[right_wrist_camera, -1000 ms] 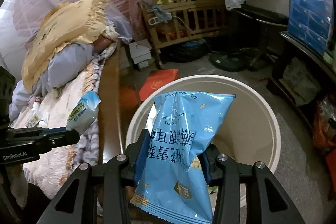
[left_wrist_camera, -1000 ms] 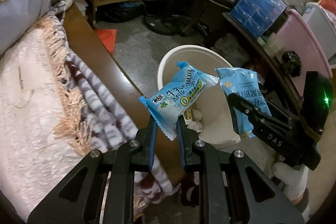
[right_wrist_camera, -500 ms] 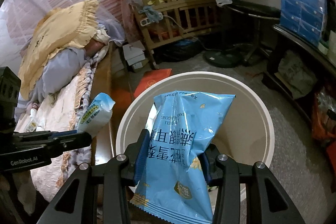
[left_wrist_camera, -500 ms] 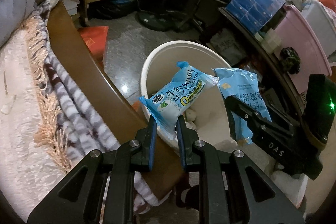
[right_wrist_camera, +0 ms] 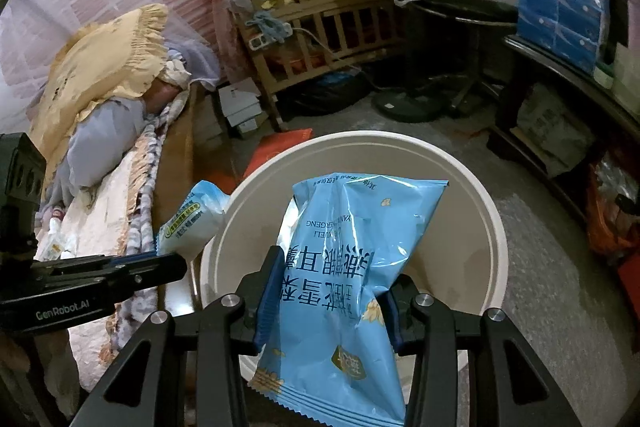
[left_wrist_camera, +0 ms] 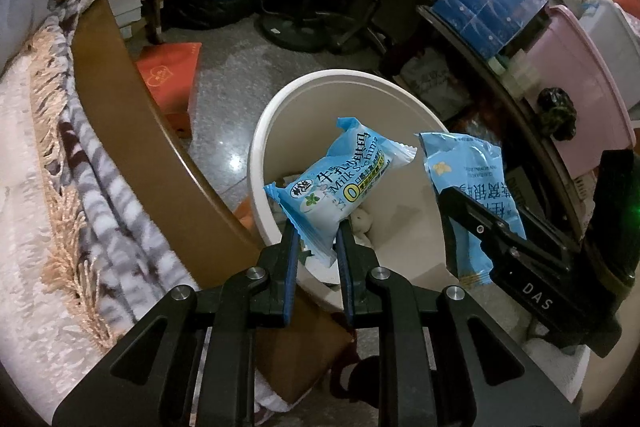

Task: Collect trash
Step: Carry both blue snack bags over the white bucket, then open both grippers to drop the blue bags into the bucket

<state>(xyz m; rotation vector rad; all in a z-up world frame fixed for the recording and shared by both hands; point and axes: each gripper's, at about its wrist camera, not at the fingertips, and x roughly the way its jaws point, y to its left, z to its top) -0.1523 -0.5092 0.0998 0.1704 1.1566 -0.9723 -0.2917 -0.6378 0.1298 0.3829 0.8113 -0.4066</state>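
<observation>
My left gripper is shut on one end of a small blue-and-white milk snack packet, which hangs over the near rim of a cream round trash bin. In the right wrist view that packet shows at the bin's left rim. My right gripper is shut on a larger light-blue snack bag, held upright above the bin's opening. The same bag and the right gripper appear at the right in the left wrist view. Some crumpled trash lies at the bin's bottom.
A bed with a wooden side rail and a fringed blanket runs along the left. A red box lies on the floor beyond the bin. A wooden crib, a fan base and low shelving crowd the back and right.
My left gripper has carried the milk snack packet rightward from the bed's edge until it hangs over the bin's rim. The right gripper with its blue bag has stayed above the bin.
</observation>
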